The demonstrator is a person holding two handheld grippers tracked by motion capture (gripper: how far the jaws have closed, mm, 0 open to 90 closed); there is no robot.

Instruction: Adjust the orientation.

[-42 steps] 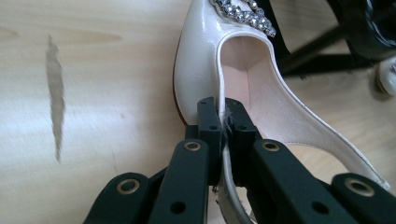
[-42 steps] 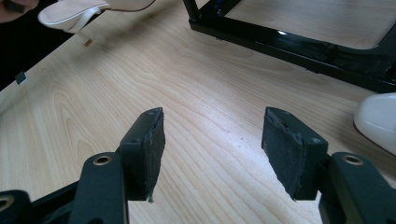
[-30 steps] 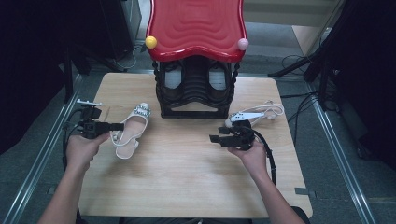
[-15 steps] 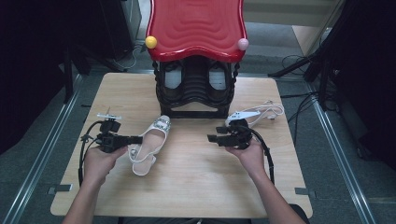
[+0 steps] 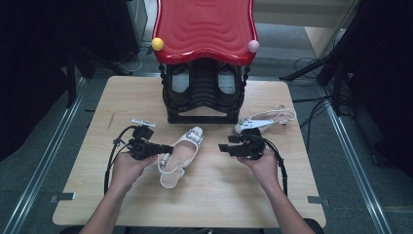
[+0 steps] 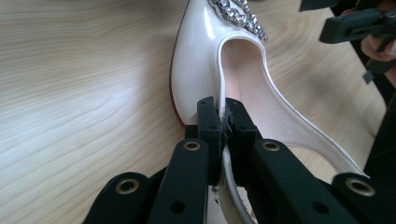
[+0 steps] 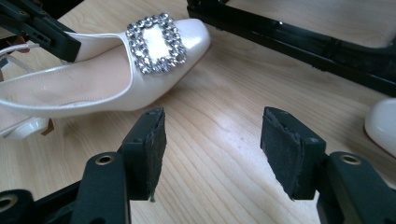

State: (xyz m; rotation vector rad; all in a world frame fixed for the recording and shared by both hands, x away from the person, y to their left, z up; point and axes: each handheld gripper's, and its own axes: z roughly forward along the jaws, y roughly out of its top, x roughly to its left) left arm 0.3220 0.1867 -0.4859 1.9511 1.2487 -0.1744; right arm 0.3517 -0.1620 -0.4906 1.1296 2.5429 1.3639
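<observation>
Light falls from above onto the tabletop (image 5: 204, 200), which is evenly bright in the high view, while the floor around it sinks into near black on both sides. The red rack (image 5: 204, 29) at the far edge of the tabletop carries soft highlights on its ridges. Shadows beside the white shoe (image 5: 181, 153) are short and faint. The high view is slightly soft, with little fine detail. In the left gripper view the left tool (image 6: 222, 116) is sharp, and the shoe's glossy leather shows a pale sheen. In the right gripper view the rhinestone buckle (image 7: 156, 43) glitters and the nearest parts of the right tool (image 7: 212, 135) blur.
</observation>
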